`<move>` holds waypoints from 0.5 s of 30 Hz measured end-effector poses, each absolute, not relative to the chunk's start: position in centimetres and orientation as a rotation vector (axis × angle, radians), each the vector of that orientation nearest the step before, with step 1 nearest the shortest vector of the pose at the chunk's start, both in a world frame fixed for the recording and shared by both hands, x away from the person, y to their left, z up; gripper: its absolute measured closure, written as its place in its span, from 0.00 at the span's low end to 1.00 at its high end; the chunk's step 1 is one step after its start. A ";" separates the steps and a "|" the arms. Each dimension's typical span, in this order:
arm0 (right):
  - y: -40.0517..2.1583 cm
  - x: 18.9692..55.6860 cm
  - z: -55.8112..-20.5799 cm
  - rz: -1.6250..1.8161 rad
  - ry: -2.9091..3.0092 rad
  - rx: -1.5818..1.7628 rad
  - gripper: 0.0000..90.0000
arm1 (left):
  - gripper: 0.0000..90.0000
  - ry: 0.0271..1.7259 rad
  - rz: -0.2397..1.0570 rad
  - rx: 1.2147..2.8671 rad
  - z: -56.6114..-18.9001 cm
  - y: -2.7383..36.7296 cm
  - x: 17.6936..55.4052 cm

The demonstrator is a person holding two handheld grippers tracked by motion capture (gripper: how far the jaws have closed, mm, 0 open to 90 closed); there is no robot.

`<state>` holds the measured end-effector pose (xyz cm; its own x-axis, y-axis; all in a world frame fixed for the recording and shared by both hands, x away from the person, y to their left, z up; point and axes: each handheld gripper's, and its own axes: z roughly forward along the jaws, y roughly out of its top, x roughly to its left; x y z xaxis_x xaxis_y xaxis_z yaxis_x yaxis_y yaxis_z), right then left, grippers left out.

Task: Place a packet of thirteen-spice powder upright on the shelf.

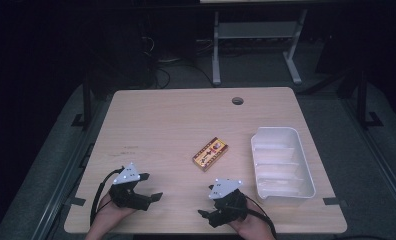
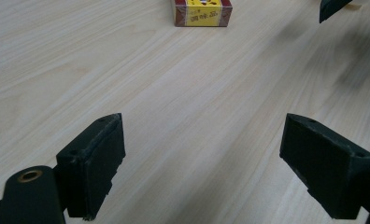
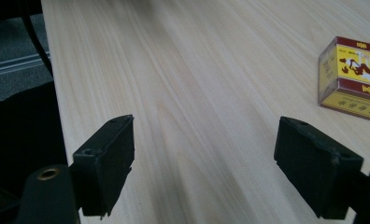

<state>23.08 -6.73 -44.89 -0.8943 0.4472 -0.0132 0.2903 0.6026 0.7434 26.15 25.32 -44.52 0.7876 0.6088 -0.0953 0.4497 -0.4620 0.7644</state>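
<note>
Two sets of jaws stand spread wide and empty: my left gripper (image 1: 148, 186) and right gripper (image 1: 204, 209) hover near the table's (image 1: 161, 120) front edge. The small box (image 1: 210, 153) lies flat ahead of both, well apart from either, between them and the white tray (image 1: 308, 175). I judge the right one is better placed; I'd square its pads to the long sides first. Glossy yellow-and-red cardboard on smooth pale woodgrain may skid. The tray is ribbed, thin, translucent plastic.
</note>
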 end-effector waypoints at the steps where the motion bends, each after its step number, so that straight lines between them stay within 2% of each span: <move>1: -6.7 23.0 -44.8 1.175 2.624 0.618 0.22 | 0.15 0.782 0.239 2.136 -44.5 25.2 26.2; 15: -7.4 22.7 -44.4 1.193 2.602 0.625 0.21 | 0.16 0.740 0.236 2.178 -43.4 21.9 28.2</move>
